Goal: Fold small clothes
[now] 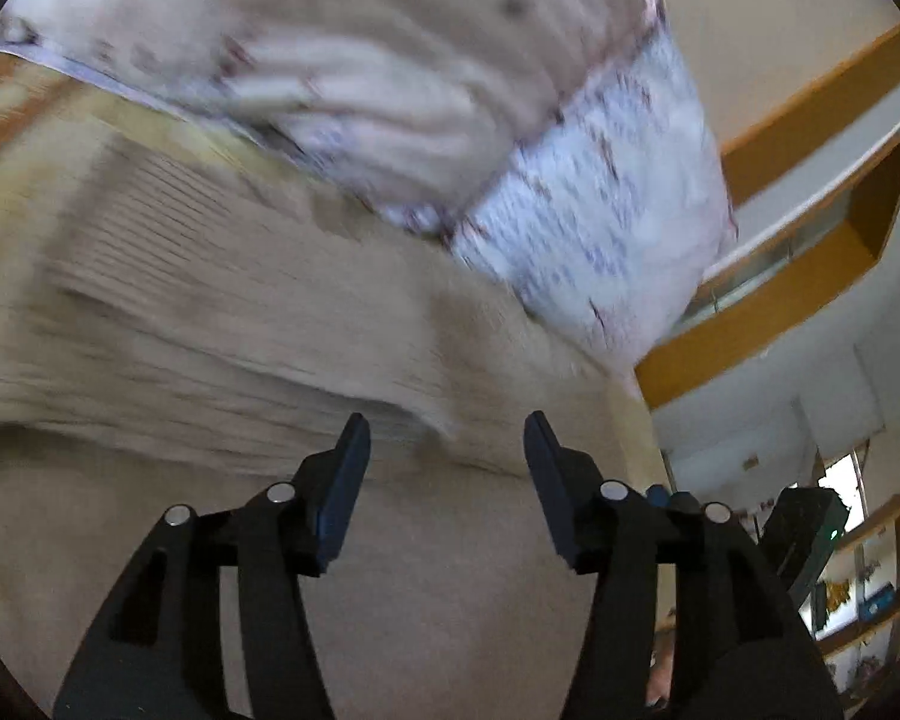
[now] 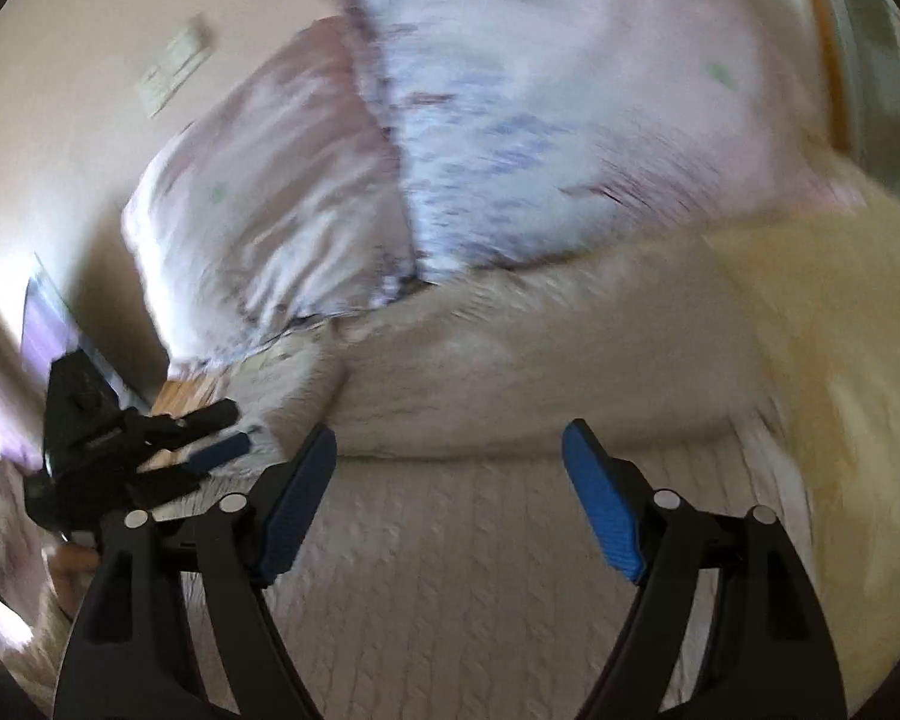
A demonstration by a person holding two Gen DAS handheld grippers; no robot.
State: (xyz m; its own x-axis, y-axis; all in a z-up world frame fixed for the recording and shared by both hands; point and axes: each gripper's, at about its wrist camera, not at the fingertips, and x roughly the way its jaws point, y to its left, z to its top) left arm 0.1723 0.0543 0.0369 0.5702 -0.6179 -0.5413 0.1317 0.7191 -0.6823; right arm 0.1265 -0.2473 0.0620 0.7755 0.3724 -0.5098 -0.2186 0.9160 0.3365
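Observation:
A cream knitted garment (image 2: 510, 372) lies in a thick fold on the bed, its cable-knit part (image 2: 450, 570) spread under my right gripper (image 2: 450, 450), which is open and empty just in front of the fold. In the left wrist view the same beige ribbed knit (image 1: 222, 300) fills the left and middle, blurred by motion. My left gripper (image 1: 447, 438) is open and empty, its fingertips close to the knit's edge. The left gripper also shows in the right wrist view (image 2: 210, 438) at the left, over the garment's edge.
Pale floral pillows (image 2: 510, 120) and a pink one (image 2: 258, 210) lie behind the garment. A yellow blanket (image 2: 840, 360) is at the right. In the left wrist view, a floral pillow (image 1: 600, 210), wooden shelves (image 1: 810, 252) and a wall are at the right.

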